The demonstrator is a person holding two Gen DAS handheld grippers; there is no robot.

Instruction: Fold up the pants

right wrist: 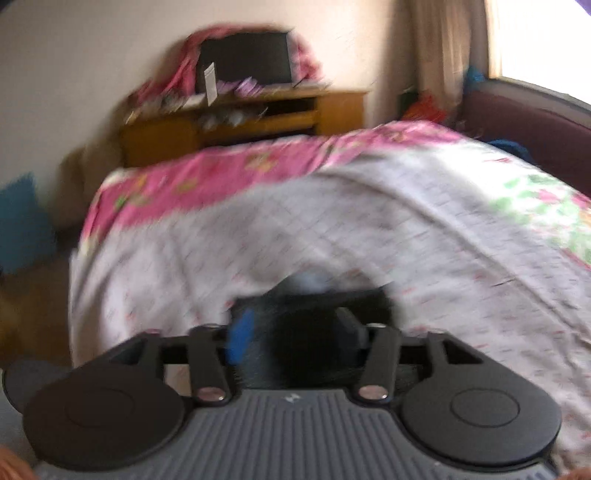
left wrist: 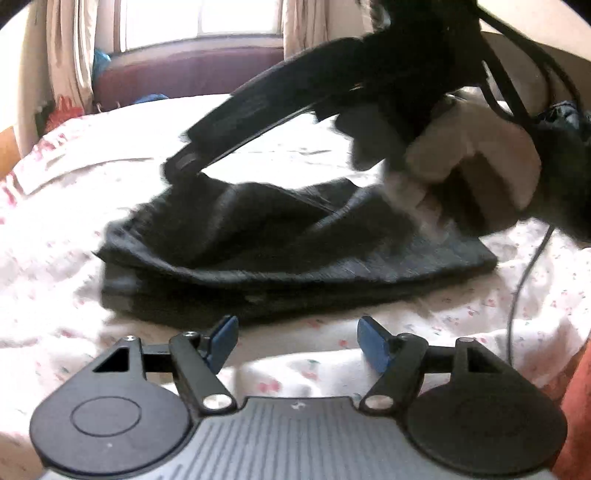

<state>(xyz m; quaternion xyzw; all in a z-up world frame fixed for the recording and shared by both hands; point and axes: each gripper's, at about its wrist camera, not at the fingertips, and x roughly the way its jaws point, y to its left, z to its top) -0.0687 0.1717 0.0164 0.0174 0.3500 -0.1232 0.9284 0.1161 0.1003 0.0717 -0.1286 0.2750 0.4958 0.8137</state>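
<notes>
Lying folded on the one bedsheet (left wrist: 303, 122) at 12 o'clock of the left gripper (left wrist: 297, 338) is one pair of dark pants (left wrist: 258, 240); this gripper stands wide, empty; the right gripper (right wrist: 295, 332) pinches the pants' dark cloth.

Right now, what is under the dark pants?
The pants lie folded on the floral bedsheet, which shows all around them. Whatever lies directly beneath is covered.

White flowered bedsheet (left wrist: 110, 206) across the middle. Curtains (left wrist: 70, 48) and window (left wrist: 199, 18) at twelve o'clock, maroon headboard (left wrist: 184, 74) beneath. Wooden desk (right wrist: 243, 118) at eleven o'clock, dark monitor (right wrist: 245, 62) on top. Black cable (left wrist: 517, 295) at three o'clock.
</notes>
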